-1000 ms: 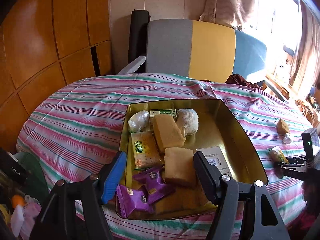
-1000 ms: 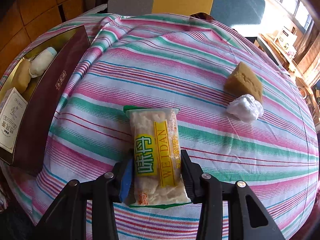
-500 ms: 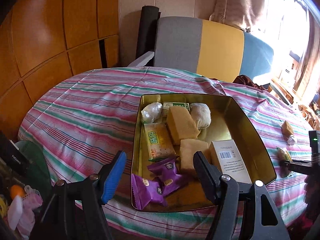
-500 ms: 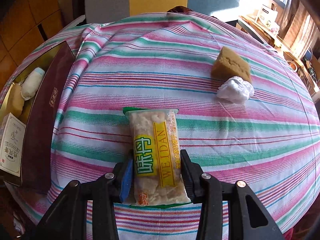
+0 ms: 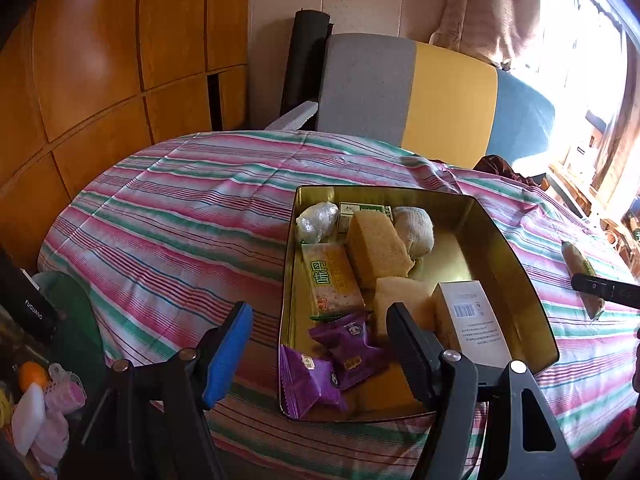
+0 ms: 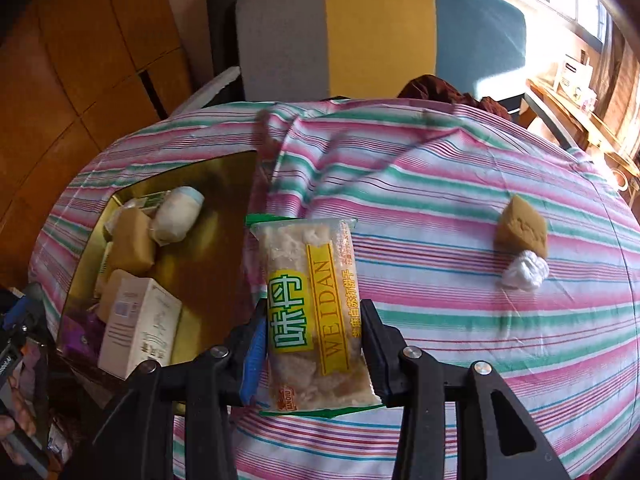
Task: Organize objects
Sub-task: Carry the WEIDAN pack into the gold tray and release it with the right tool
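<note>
2 black fingers of the right gripper (image 6: 312, 344) pinch a clear yellow-labelled biscuit packet (image 6: 314, 312), seemingly lifted; the left gripper (image 5: 320, 354) gapes over the gold tin (image 5: 516, 264).

The cloth (image 6: 460, 208) is striped pink, green and white (thin blue lines too). The tin (image 5: 502, 248) is gold inside. Two wrappers (image 5: 340, 356) are purple. The packet (image 6: 316, 304) is clear with a yellow label and green edges. The chair (image 6: 380, 36) runs grey, yellow, blue.

WEIDAN snack pkt (image 6: 316, 312) – clear wrap, yellow label, lifted beside gold tin (image 6: 208, 240) rim.
</note>
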Available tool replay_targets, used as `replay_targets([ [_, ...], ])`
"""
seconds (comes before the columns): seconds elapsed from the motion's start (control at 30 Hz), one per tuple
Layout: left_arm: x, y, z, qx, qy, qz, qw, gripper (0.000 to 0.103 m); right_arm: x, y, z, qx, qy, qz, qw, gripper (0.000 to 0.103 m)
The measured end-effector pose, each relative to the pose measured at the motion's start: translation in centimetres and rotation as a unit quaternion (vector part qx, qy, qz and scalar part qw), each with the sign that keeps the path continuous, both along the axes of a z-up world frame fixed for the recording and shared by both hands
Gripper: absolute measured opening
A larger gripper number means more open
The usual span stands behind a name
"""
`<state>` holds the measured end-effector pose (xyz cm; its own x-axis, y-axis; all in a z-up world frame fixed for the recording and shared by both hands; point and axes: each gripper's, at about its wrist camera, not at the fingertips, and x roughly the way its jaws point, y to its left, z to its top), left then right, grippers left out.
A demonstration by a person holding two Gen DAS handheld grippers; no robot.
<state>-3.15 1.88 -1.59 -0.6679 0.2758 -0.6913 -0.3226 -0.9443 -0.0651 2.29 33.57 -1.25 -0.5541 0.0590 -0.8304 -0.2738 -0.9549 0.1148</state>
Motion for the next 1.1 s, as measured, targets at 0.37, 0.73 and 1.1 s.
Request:
replay_targets([
  [0.37, -0.7, -3.0, -0.2, 0.012, -0.003, 0.035, 0.9993, 0.07, -9.0, -7.6, -2.0, 0.055, -0.061, 0.065, 0.994, 0.043],
  [0.73, -1.2, -4.3, -0.4, 0.009, -0.001, 0.054, 0.9985, 0.07, -12.3, -8.9, -6.1, 0.061, -0.103, 0.076, 0.99, 0.043],
  [1.1, -1.0, -3.8, 0.0, 0.005, 0.005, 0.049, 0.9988, 0.075, -11.0, -8.9, -5.5, 0.034, -0.078, 0.079, 0.993, 0.045],
])
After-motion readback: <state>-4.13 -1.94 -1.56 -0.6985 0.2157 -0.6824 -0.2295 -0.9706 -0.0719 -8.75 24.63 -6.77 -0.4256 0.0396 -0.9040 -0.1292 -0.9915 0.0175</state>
